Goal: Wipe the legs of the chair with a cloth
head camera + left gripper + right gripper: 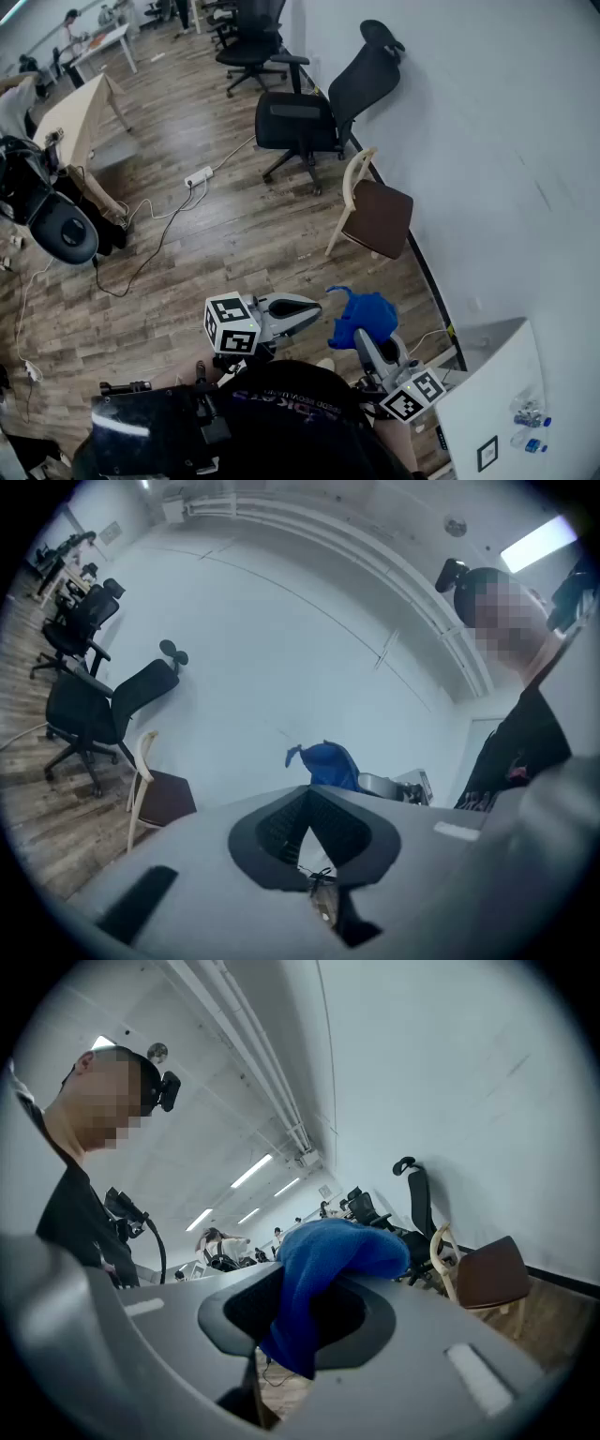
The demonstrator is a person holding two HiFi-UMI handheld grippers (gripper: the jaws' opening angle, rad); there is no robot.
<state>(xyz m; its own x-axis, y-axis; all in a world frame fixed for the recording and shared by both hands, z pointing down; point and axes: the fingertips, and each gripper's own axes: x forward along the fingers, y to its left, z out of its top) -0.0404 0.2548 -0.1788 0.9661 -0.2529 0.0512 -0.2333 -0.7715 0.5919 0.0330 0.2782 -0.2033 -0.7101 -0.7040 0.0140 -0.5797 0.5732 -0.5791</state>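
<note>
The blue cloth (364, 317) is clamped between the closed jaws of the right gripper (356, 336). The left gripper (307, 307) is carried empty, its jaws seemingly brought together at the tips. The wooden chair (378, 214) is shown against the wall, well apart from both grippers; its legs (335, 236) are judged not yet wiped.

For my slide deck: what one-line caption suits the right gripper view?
Right gripper clamped on a blue cloth, brown-seated wooden chair ahead beside the white wall.
</note>
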